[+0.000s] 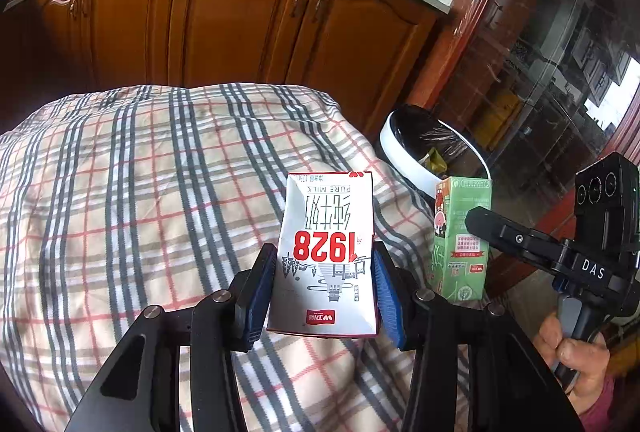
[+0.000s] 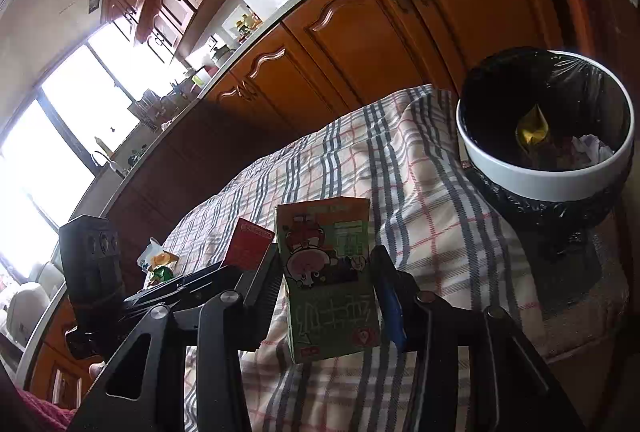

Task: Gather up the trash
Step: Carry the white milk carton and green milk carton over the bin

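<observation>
Open mouth of the trash bin [image 2: 546, 173], black-lined, unobstructed from above. Bare plaid cloth [image 2: 400, 167] beside the bin, free for passage. Wooden cabinet doors [image 2: 360, 43] close behind the bin; glass-fronted cabinet [image 1: 540, 71] crowding its far side.

The white milk carton [image 1: 326, 256] and green carton [image 2: 334, 280] look like smooth printed card. Woven plaid cloth [image 1: 160, 191] lies matt. Cupboard doors [image 1: 240, 19] are glossy varnished wood. The bin [image 2: 548, 175] has a smooth white plastic rim and crinkled shiny black liner.
</observation>
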Available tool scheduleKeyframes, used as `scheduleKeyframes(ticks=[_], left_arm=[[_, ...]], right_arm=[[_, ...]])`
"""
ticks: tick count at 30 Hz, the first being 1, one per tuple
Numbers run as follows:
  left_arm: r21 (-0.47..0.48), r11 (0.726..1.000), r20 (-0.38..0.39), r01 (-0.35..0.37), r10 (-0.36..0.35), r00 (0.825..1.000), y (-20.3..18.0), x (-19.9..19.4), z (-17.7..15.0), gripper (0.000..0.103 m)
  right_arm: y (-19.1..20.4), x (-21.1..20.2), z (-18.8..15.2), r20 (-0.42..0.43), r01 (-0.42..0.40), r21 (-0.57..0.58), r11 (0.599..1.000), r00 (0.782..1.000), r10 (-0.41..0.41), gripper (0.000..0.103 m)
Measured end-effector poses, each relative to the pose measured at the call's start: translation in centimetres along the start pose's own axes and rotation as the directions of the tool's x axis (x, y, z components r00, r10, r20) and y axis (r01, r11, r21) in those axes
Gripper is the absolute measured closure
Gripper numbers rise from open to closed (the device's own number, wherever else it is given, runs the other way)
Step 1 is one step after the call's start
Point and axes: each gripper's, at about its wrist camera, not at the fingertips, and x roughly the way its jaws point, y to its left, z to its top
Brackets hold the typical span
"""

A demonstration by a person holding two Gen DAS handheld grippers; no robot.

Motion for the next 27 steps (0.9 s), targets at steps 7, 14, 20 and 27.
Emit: scheduleKeyframes(ticks=[7, 14, 20, 27], left_arm=[[0.025, 1.000, 0.002, -0.008, 0.008, 1.000, -2.8, 1.8, 0.6, 0.057], [0.083, 0.997, 0.000, 0.001, -0.001, 1.000, -5.8, 3.8, 1.4, 0.057], [0.118, 0.993, -0.007, 0.019, -0.018, 1.000, -7.2, 5.1, 2.5, 0.057], [0.143, 0.989, -0.011, 0.038, -0.036, 0.999, -8.5, 7.0, 4.3, 0.057]], right_arm=[[-1.5, -1.9, 0.2, 0.068, 0.079, 0.023, 0.997, 0.994, -0.080, 0.058], [-2.9, -3.4, 0.9, 0.116, 0.115, 0.048, 0.992, 0.986, -0.120, 0.058], [-4.6, -4.6, 1.7, 0.148, 0.142, 0.080, 0.987, 0.977, -0.153, 0.058], [-6.7, -5.7, 3.3, 0.176, 0.168, 0.099, 0.981, 0.967, -0.184, 0.058]])
